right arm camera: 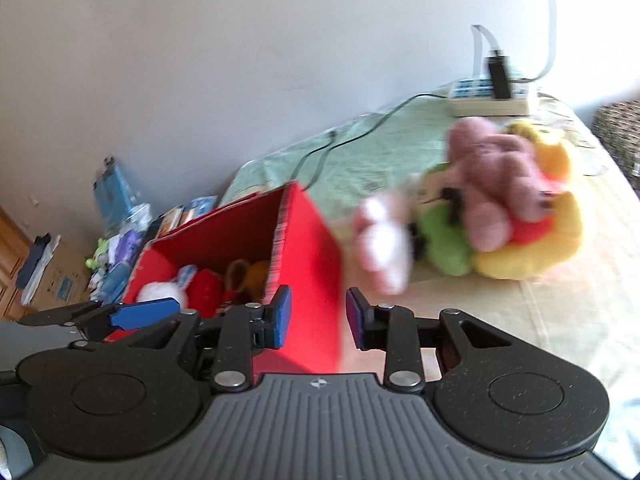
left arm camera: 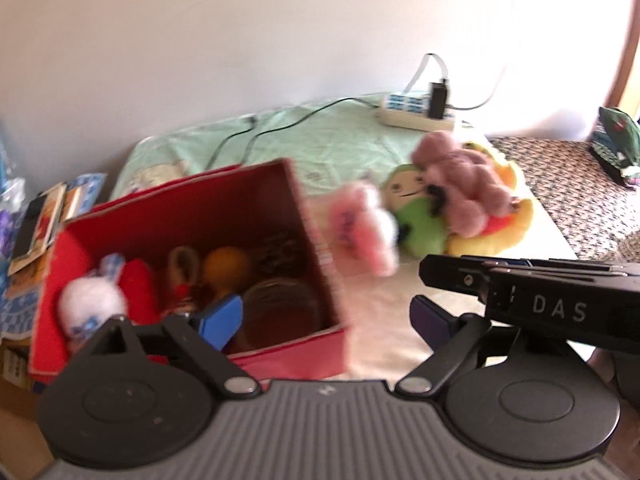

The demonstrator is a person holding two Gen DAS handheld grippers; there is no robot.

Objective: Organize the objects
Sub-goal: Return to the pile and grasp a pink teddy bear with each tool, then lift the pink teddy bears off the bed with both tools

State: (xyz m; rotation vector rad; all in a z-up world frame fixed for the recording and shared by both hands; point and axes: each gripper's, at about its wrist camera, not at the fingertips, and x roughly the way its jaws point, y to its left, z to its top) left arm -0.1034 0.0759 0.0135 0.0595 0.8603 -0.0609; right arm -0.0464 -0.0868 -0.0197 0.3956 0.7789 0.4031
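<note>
At the far left, off the bed's edge, lies a clutter of printed cartons and paper packets [left arm camera: 38,232], with blue plastic-wrapped packs [right arm camera: 114,196] leaning against the white wall. Next comes the open red cardboard box [left arm camera: 320,240], standing near the bed's left edge; inside it sit a white plush rabbit [left arm camera: 92,300], a red soft toy [left arm camera: 138,288], an orange ball [left arm camera: 226,266] and other blurred items. The left gripper [left arm camera: 324,320] hangs over the box's near right corner, jaws spread wide, nothing between them. The right gripper [right arm camera: 318,318] stands just in front of the box's right wall, which fills the gap between its partly parted blue pads [right arm camera: 283,316] without clearly touching them. Right of the box, a pink-and-white plush [left arm camera: 366,228] lies on the cream sheet [left arm camera: 384,320], touching a green round-faced doll [left arm camera: 420,220], a mauve fuzzy plush [left arm camera: 460,176] and a yellow stuffed toy [right arm camera: 528,248] heaped together. Behind them, by the wall, a white power strip [left arm camera: 416,112] rests on a mint-green towel [left arm camera: 340,140], its black cable [left arm camera: 280,128] trailing left.
</note>
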